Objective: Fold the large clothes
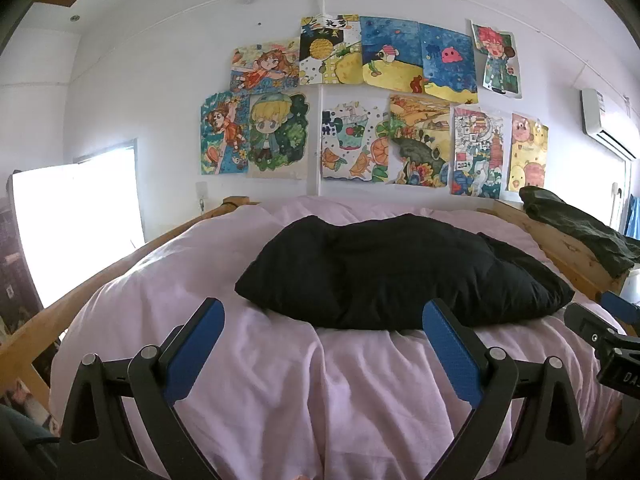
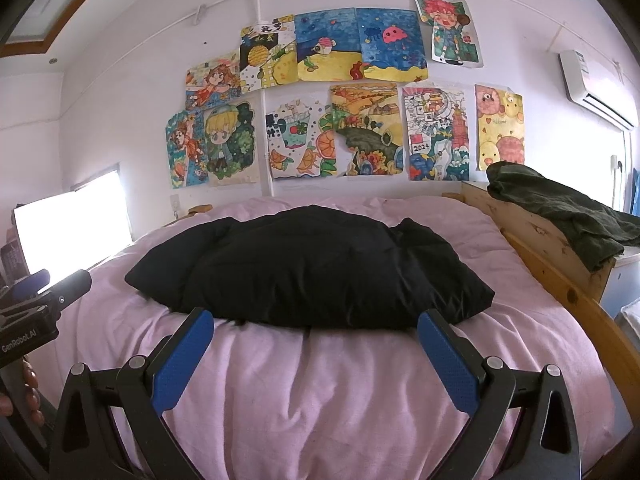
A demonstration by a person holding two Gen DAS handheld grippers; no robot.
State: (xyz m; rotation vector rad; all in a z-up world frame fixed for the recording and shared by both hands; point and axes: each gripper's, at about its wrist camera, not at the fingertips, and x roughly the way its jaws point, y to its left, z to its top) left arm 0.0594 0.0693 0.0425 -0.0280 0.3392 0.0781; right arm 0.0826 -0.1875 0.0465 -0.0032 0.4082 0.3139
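Note:
A black padded garment lies in a compact folded bundle in the middle of a bed with a pink cover. It also shows in the right wrist view. My left gripper is open and empty, held just short of the bundle's near edge. My right gripper is open and empty, also just short of that edge. Each gripper shows at the edge of the other's view: the right gripper and the left gripper.
A dark green garment hangs over the wooden bed frame at the right. Children's drawings cover the wall behind. A bright window is at the left, an air conditioner at the upper right.

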